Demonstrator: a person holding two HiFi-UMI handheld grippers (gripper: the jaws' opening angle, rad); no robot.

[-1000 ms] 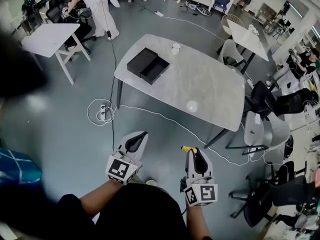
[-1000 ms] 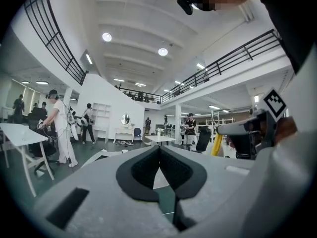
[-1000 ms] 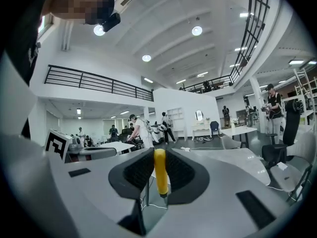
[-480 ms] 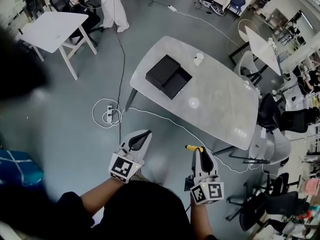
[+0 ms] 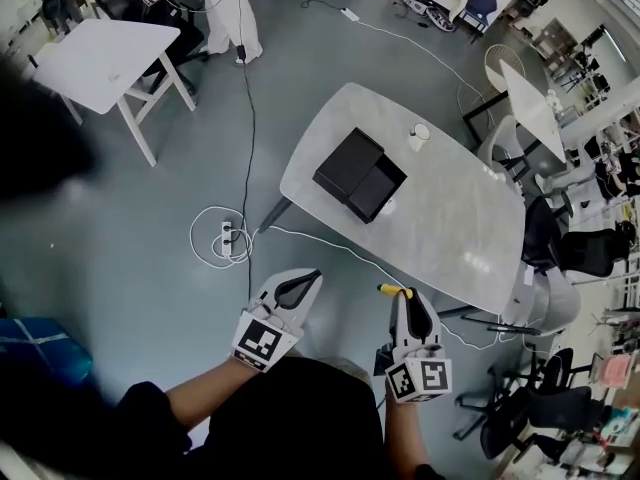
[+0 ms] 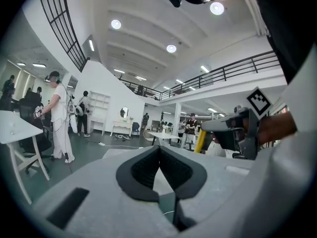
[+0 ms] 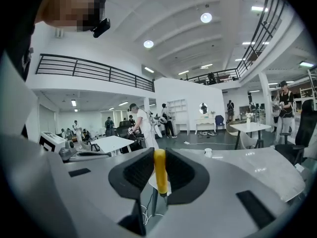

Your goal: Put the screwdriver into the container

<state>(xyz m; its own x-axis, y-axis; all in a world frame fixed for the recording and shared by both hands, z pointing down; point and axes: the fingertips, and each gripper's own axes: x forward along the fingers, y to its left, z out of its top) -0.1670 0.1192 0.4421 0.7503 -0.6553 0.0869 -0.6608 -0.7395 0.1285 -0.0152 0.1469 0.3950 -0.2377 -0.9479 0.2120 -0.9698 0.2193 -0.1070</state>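
Tongs first, head view: my left tongs (image 5: 300,284) are pressed together and empty, while my right tongs (image 5: 404,298) clamp the yellow-handled screwdriver (image 5: 388,290). Both hang over the floor (image 5: 150,228), short of the grey worktop (image 5: 470,228). The black container (image 5: 360,176) sits on that worktop, well apart from the screwdriver, with a white cup (image 5: 421,132) near it. Left gripper view: the pads meet at their tips with nothing between them. Right gripper view: the yellow handle stands upright, pinched between the pads, with the cup on the worktop ahead

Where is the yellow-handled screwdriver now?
Head view, lower right: the screwdriver is clamped in the right gripper, short of the grey marble table.
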